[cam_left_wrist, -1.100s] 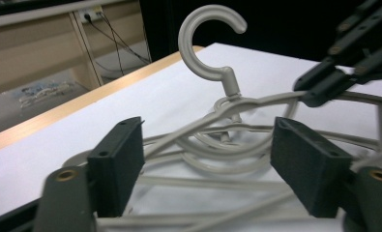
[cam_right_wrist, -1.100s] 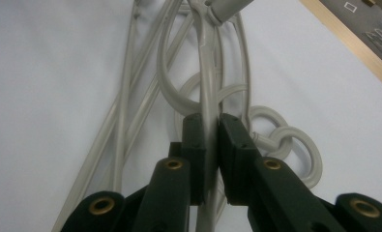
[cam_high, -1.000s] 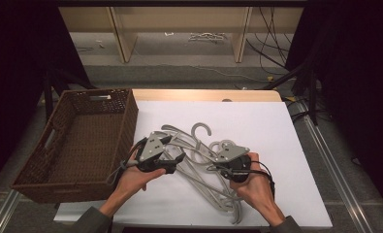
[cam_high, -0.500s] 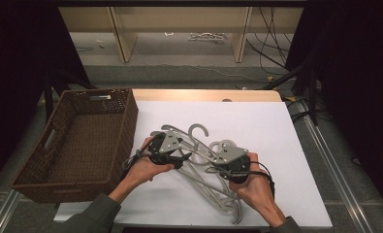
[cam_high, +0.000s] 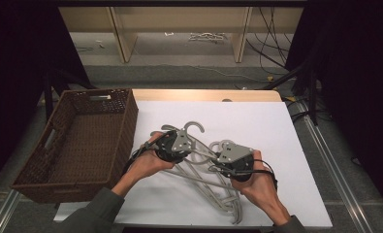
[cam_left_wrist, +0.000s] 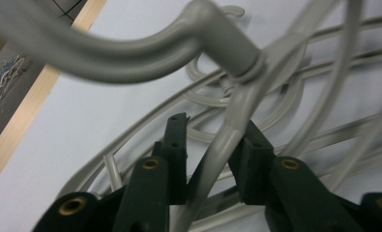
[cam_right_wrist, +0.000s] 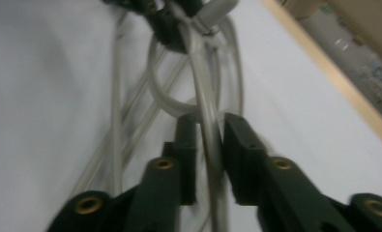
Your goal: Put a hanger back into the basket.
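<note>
Several grey plastic hangers lie tangled on the white table. One hanger is raised above the pile. My left gripper straddles its bar just below the hook neck; in the left gripper view the bar leans on one pad and a small gap shows at the other, so the jaws stand open around it. My right gripper is shut on the same hanger's thin bar farther down. The right gripper view also shows the left gripper farther off along that bar.
A dark brown wicker basket with nothing in it stands at the table's left edge, close to my left hand. The table's wooden far edge borders a shelf unit beyond. White surface lies bare to the right and far side of the pile.
My left gripper has moved right from near the basket onto the raised hanger's neck. The right gripper has stayed about where it was on the pile.
</note>
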Demonstrator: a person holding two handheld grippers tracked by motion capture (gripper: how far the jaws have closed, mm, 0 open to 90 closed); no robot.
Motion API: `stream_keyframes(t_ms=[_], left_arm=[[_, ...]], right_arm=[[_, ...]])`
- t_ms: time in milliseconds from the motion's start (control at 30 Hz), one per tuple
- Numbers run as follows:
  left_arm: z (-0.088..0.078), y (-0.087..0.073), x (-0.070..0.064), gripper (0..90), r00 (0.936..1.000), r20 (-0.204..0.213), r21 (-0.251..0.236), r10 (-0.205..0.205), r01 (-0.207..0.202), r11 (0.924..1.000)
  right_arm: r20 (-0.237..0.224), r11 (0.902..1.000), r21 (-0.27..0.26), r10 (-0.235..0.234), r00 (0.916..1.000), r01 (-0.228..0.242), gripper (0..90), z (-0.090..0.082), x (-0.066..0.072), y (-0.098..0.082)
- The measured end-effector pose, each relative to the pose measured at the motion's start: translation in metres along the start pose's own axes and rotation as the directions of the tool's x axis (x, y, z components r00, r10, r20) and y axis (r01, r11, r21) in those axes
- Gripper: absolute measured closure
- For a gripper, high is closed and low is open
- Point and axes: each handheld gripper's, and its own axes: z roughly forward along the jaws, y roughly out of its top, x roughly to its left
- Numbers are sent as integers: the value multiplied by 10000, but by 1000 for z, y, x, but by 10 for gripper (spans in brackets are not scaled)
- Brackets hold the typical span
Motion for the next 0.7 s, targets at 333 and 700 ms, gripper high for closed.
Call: stream_keyframes(t_ms=[333, 700], left_arm=[[-19, 1, 9, 813, 9974, -66, -375, -722, 719, 9967], [-22, -4, 15, 816, 9915, -112, -208, -1300, 1297, 9913]], right_arm=[[1001, 9697, -2265, 1164, 9881, -913, 429, -24, -16, 7], [778, 9543, -2389, 2032, 9760, -1797, 329, -18, -12, -1]])
